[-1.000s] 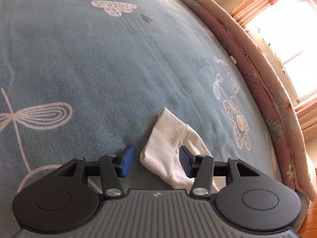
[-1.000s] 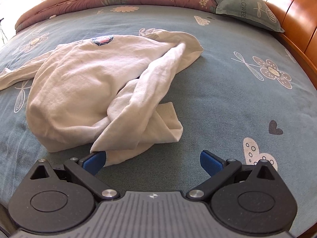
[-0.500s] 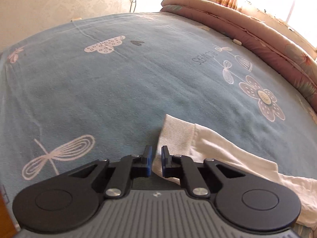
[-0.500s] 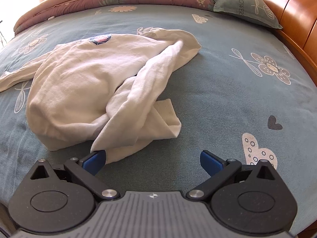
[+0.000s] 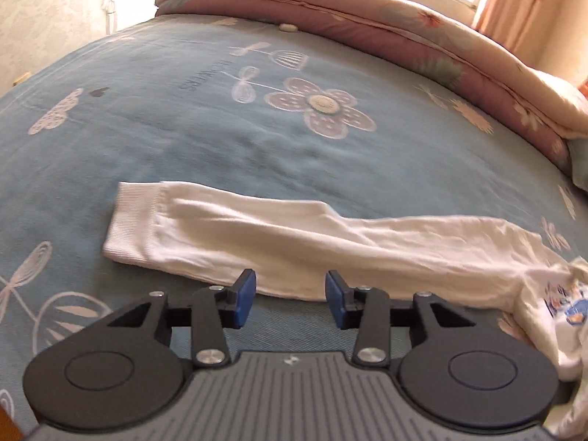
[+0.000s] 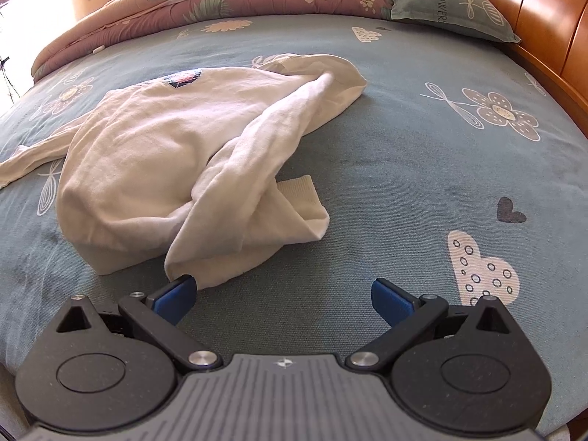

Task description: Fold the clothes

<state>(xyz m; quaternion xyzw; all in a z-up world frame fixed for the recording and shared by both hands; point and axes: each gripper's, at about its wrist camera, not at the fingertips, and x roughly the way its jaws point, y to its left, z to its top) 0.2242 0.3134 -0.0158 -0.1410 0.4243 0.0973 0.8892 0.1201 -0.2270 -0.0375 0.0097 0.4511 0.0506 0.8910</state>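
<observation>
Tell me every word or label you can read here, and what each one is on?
"FLOWERS" on the green pillow by the wooden headboard, running sideways.
"FLOWERS" on the blue bedsheet beside the printed flower, seen upside down in the left wrist view.
Coloured print on the white sweatshirt: lettering too blurred to read.
Dark badge on the sweatshirt's chest in the right wrist view: too small to read.

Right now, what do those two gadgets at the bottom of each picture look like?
Both look alike. The left gripper and right gripper each have two blue pads on black hinged links with silver pivot screws, two round black discs, and a grey ribbed body bearing a small white mark. No cables, hands or sleeves show.
</observation>
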